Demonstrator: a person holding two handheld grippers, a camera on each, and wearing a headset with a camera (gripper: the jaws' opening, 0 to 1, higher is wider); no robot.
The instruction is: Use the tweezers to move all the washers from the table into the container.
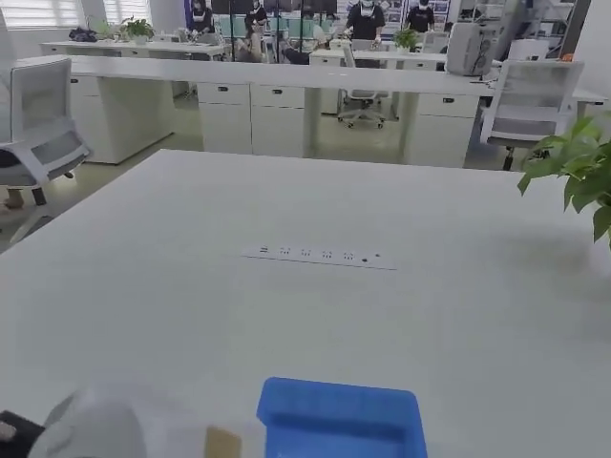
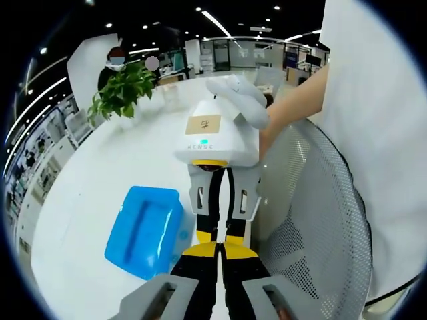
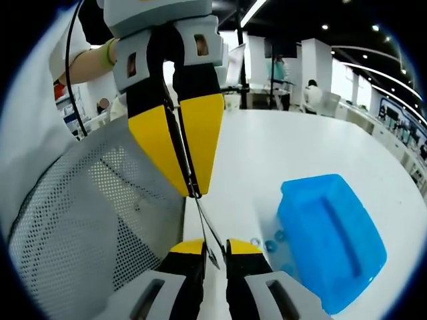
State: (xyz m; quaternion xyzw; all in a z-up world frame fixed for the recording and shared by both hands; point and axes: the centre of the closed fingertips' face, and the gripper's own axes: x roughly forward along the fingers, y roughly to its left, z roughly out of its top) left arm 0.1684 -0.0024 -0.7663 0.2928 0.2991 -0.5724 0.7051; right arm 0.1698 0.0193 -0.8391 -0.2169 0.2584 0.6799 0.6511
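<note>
- The washers (image 3: 270, 246) are small flat rings that look bluish in this light. They lie on the white table (image 3: 267, 153) just beside one wall of the blue container (image 3: 331, 241). Their number cannot be told, and none is seen inside the container.
- The tweezers (image 3: 203, 223) are thin and dark, and they are held above the table edge, apart from the washers.
- The left gripper (image 3: 192, 190) is clenched on the upper part of the tweezers, with a yellow pad pressed on each side.
- The right gripper (image 3: 215, 252) has its jaws parted by a narrow gap. The lower end of the tweezers sits in this gap, and the pads do not seem to nip it.
- This looks like a handover or a re-seating of the tool, so the picking has probably not begun.
- If the left gripper lets go before the right one closes, the tweezers could drop past the table edge toward the mesh chair (image 3: 87, 227).
- If the right jaws close off centre, the tweezers may twist and their tips will not meet.
- A washer this thin and flat may then slide or flick away, and the container wall so close leaves little room to reach it.
</note>
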